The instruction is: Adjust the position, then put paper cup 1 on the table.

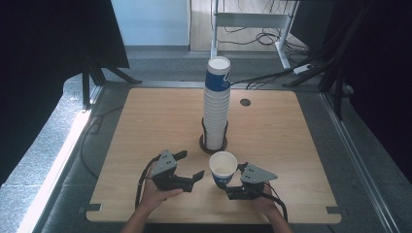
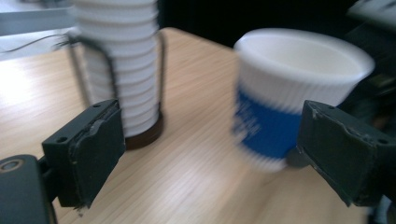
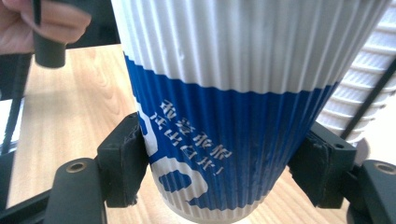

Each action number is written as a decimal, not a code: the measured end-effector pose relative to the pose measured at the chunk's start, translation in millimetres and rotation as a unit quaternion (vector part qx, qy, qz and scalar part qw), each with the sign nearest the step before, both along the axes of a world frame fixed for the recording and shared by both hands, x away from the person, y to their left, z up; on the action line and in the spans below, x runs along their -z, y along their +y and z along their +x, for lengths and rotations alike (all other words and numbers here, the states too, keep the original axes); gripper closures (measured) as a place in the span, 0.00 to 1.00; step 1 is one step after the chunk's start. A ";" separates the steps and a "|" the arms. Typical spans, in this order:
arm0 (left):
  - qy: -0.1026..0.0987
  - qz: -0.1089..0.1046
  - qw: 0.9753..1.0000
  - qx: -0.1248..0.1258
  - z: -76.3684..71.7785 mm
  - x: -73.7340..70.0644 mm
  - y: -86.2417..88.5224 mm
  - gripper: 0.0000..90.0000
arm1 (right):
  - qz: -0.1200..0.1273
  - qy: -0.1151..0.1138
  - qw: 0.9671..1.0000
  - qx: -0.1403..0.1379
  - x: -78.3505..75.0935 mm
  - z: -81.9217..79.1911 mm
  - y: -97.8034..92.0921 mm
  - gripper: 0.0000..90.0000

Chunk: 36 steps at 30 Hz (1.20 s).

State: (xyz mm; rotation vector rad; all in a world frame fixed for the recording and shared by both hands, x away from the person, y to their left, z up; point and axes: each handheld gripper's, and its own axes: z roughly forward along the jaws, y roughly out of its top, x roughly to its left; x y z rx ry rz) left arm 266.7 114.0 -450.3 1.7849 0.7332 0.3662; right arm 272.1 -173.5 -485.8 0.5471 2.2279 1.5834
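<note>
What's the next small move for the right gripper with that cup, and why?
Probably lift the single cup slightly and carry it clear of the cup stack. The right gripper already has both jaws against the cup's blue band, so the grasp looks made. The left gripper is open with nothing between its jaws, and the stack stands close behind the cup.

My high view is evenly lit on the desk (image 1: pixel 145 121), dark at nine and three o'clock. In the left gripper view the paper cup (image 2: pixel 299 93) is motion-blurred and glare washes the desk at nine o'clock. The right gripper view is sharp and bright.
</note>
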 end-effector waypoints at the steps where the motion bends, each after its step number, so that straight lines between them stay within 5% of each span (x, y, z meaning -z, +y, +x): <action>1: 0.004 0.001 1.000 -0.004 0.3 2.2 0.9 0.10 | 0.002 -0.002 1.000 0.004 -0.5 0.3 -1.2 0.30; 6: 0.024 0.033 0.998 -0.039 3.7 10.9 3.2 0.12 | 0.009 -0.007 1.000 0.022 -1.5 1.6 -7.1 0.30; 15: 0.050 0.057 0.995 -0.058 8.4 21.0 5.3 0.15 | 0.013 -0.014 0.999 0.050 -2.1 5.0 -17.8 0.30; 26: 0.062 0.060 0.994 -0.066 9.7 23.9 8.2 0.15 | 0.015 -0.015 0.996 0.083 -2.7 12.6 -33.6 0.30; 36: 0.069 0.061 0.994 -0.062 10.9 25.5 8.2 0.16 | 0.018 -0.013 0.991 0.131 -2.5 24.3 -56.7 0.30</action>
